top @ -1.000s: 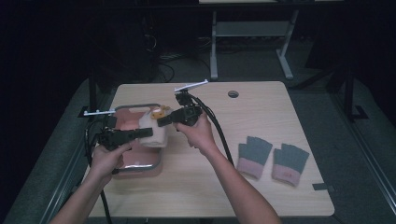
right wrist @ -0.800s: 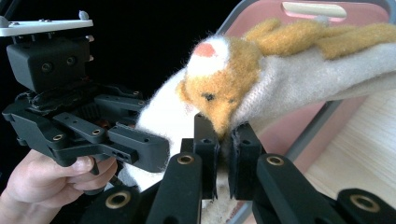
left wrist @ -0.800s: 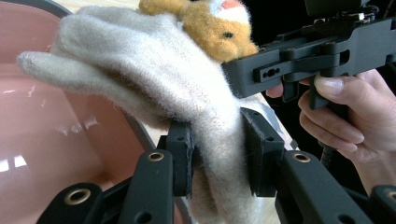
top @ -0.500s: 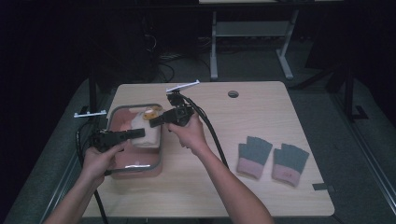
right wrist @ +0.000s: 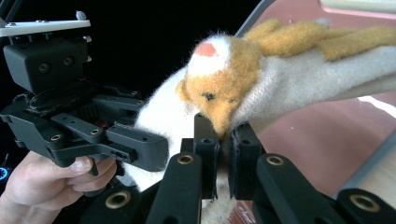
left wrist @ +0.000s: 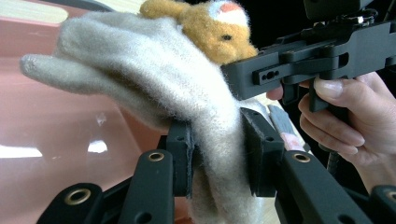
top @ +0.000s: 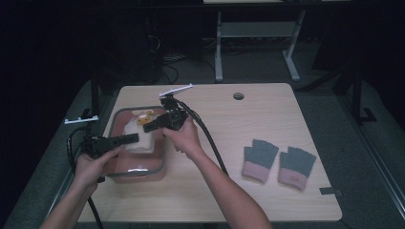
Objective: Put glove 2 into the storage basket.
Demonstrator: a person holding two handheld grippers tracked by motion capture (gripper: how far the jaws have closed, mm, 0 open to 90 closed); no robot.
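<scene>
In the left gripper view, the cream glove (left wrist: pixel 154 79) is cut off at the bottom edge, its lower part hidden between the jaws. The glove's orange animal face (right wrist: pixel 219 88) is partly covered below by the jaws in the right gripper view. The bin (top: pixel 138 172) floor is largely hidden by the glove. Forearms are cut off at the frame bottom.

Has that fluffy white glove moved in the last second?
Yes. The glove, clamped by both grippers, has shifted left over the pink bin, away from the table's hole.
</scene>
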